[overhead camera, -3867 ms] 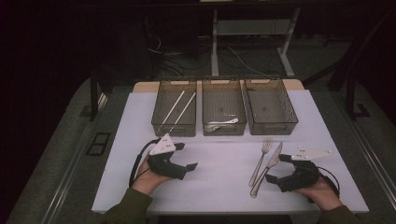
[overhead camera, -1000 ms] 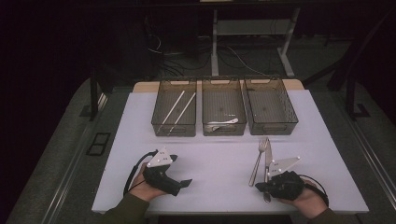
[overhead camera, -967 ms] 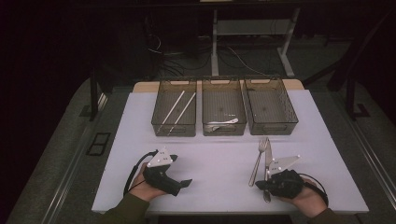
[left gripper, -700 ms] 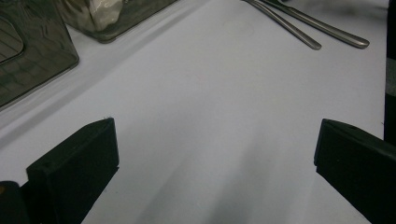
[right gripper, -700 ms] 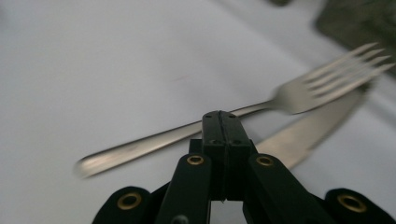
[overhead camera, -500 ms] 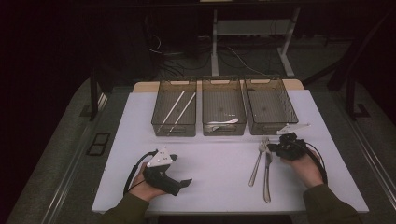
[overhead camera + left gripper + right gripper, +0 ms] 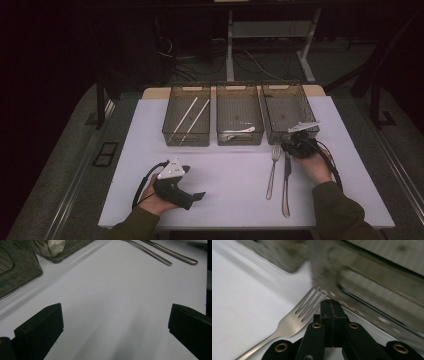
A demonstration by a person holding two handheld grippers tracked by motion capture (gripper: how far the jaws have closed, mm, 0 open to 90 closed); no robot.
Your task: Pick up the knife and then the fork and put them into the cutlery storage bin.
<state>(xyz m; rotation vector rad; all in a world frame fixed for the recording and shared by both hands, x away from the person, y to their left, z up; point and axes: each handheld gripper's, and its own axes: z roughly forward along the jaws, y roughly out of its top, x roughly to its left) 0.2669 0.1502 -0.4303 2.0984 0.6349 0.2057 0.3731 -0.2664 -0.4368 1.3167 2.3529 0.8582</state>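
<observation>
A: Right, down at the right gripper (image 7: 294,147) now. Clenched tight, pads pressed flat together with nothing between, parked just beside the tines of the fork (image 7: 294,320).

B: Close to the front wall of the right bin (image 7: 276,136) too. Not much room there. Best to release the jaws first, before going any lower.

A: Agreed. Looking from above: fork (image 7: 272,172) lying flat on the white table (image 7: 225,170), handle toward the person, tines toward the bins. Knife (image 7: 286,185) just beside it, nearly parallel, seemingly not touching.

B: So, straddle one piece only. Probably wiser to take the fork at the neck, a little back from the tines, away from the knife and the bin wall.

A: And to set the pads across the handle, not along it. Thin flat metal on a smooth top, likely to slide or pivot under a lazy pinch.

B: Squeeze slowly, then lift level. Watch for the far end sagging.

A: Over to the left gripper (image 7: 196,196). Released, jaws (image 7: 115,322) standing wide over bare table, holding nothing, well apart from the cutlery.

B: Fine there. No need to bring it in.

A: Chopsticks (image 7: 190,116) in the left bin (image 7: 186,140), white spoon (image 7: 239,131) in the middle bin (image 7: 239,139). Right bin apparently bare, so presumably the place to aim for.
</observation>
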